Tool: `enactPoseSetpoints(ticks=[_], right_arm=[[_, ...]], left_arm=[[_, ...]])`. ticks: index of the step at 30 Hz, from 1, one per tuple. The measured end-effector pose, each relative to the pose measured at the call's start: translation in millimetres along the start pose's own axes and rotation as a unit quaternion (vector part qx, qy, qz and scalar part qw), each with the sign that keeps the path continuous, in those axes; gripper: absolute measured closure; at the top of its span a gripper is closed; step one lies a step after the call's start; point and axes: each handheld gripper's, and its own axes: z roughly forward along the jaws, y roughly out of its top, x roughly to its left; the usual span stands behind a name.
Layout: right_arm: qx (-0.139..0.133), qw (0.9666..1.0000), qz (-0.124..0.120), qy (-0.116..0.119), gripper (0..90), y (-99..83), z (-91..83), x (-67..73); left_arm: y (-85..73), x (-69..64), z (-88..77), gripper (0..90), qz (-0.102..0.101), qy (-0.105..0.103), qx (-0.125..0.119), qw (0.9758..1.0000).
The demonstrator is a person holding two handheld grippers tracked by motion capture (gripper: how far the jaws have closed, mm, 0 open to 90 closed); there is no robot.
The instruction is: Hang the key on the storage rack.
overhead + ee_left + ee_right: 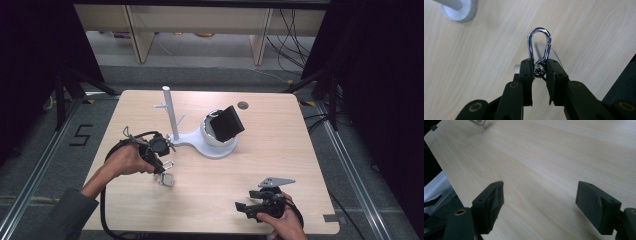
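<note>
A silver carabiner (531, 43) is pinched at its lower end by my left gripper (539, 68), which is shut on it; its loop sticks out past the fingertips. A small pale tag (168, 180) lies under it on the table. In the high view the left gripper (162, 167) is left of centre, near the foot of a white stand (170, 112) with a pole and short pegs. My right gripper (243, 207) rests near the front right edge. Its jaws stand wide open over bare wood, as the right gripper view (539, 195) shows.
The stand's round base (220, 147) holds a white cup-like part with a black flat object (226, 123) leaning in it. The base edge (459, 11) shows near the left gripper. A round cable hole (243, 105) is at the table's back. Dark stands flank the table.
</note>
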Motion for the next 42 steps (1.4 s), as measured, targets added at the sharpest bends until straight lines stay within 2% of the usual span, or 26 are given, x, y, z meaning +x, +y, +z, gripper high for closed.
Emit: enactPoseSetpoints(ticks=[3,4,5,6,8,9,11,13,14,17,19,22,29,36,38,42], right_arm=[[0.002,0.9999,-0.006,-0.008,23.4,0.3,-0.5,-0.6],[0.004,0.9999,-0.009,-0.005,23.4,0.2,-0.6,-1.2],[0.007,1.0000,-0.001,-0.005,23.4,0.2,-0.6,-0.1],[0.000,1.0000,-0.003,0.003,23.4,0.2,1.2,-1.1],[0.002,1.0000,-0.001,0.004,23.5,0.0,0.9,-0.8],[0.003,1.0000,-0.008,-0.004,23.5,0.1,-0.2,-1.2],[0.000,1.0000,-0.002,0.005,23.5,0.1,0.9,-1.2],[0.004,1.0000,-0.004,-0.001,23.5,0.4,0.0,-1.7],[-0.001,1.0000,-0.002,0.007,23.5,-0.2,0.7,-1.5],[0.005,1.0000,-0.003,0.000,23.5,0.6,0.2,-1.6],[0.000,1.0000,0.001,0.008,23.5,0.1,0.9,-0.9],[0.005,1.0000,-0.003,0.000,23.5,0.6,0.1,-1.5],[0.005,1.0000,-0.003,0.001,23.5,0.5,-0.2,-1.4],[0.005,1.0000,-0.004,-0.001,23.5,0.5,-0.2,-1.6],[0.002,1.0000,0.002,0.007,23.5,0.0,0.4,-1.1],[0.001,1.0000,-0.006,-0.004,23.5,-0.1,0.4,-1.6]], left_arm=[[0.5,7.0,-10.5,74.9,-0.009,0.006,-0.006,0.9999],[0.8,9.7,-15.1,74.9,-0.014,0.009,-0.007,0.9998],[1.2,12.2,-19.0,74.9,-0.015,0.009,-0.004,0.9998],[1.2,14.4,-21.8,74.9,-0.016,0.011,-0.003,0.9998],[0.9,17.6,-26.8,74.9,-0.021,0.014,-0.002,0.9997],[0.6,19.8,-29.4,74.9,-0.022,0.015,-0.002,0.9997],[-1.0,24.8,-35.7,74.9,-0.031,0.015,-0.008,0.9994],[-2.4,28.8,-40.6,74.9,-0.037,0.019,-0.008,0.9991],[-2.8,30.5,-42.2,74.9,-0.036,0.018,-0.005,0.9992],[-4.0,38.2,-51.3,74.9,-0.045,0.023,-0.010,0.9987],[-4.3,40.7,-54.4,74.9,-0.050,0.024,-0.014,0.9983],[-3.8,46.9,-60.4,74.9,-0.066,0.026,-0.025,0.9972],[-0.6,59.6,-73.7,74.9,-0.079,0.029,-0.030,0.9960],[5.9,71.5,-80.1,74.9,-0.098,0.035,-0.038,0.9939],[8.3,75.5,-81.8,74.9,-0.100,0.039,-0.036,0.9935],[12.8,83.4,-86.6,74.9,-0.114,0.043,-0.042,0.9917]])
